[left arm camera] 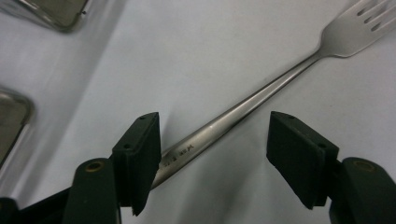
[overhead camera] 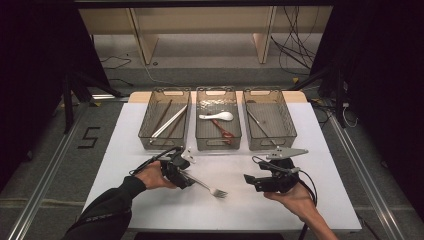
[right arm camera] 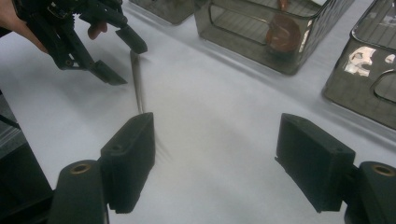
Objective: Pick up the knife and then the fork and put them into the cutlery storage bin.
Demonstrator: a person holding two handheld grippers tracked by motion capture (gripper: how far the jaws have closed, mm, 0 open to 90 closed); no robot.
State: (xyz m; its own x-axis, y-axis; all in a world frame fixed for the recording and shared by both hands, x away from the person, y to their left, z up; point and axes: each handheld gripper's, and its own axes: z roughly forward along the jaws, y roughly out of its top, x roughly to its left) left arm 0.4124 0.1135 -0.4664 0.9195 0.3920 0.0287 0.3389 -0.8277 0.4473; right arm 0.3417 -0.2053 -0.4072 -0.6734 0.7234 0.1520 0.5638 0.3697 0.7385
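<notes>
Steel fork (overhead camera: 207, 187) flat on the white table (overhead camera: 150, 200), near the front edge, between the two grippers. Three smoky clear bins in a row beyond it, well apart from it: left bin (overhead camera: 165, 120) with long sticks, brown and pale; middle bin (overhead camera: 218, 120) with a white spoon (overhead camera: 218, 116) and a reddish-brown one (overhead camera: 223, 131); right bin (overhead camera: 269, 120) with one thin utensil. Bare tabletop all round the fork. Long axis slanted across the table: tines toward the front and right, near the right gripper (overhead camera: 255, 181); handle end back and left, inside the left gripper (overhead camera: 181, 175). Left gripper's jaws partly open, astride the handle (left arm camera: 205, 135); one pad (left arm camera: 140, 158) at or right against the handle's end, the other pad (left arm camera: 299, 154) standing off from it, so no squeeze from both sides. Right gripper's jaws wide apart, with only bare table between its pads, holding nothing, the tines just beside one pad (right arm camera: 130, 154).
</notes>
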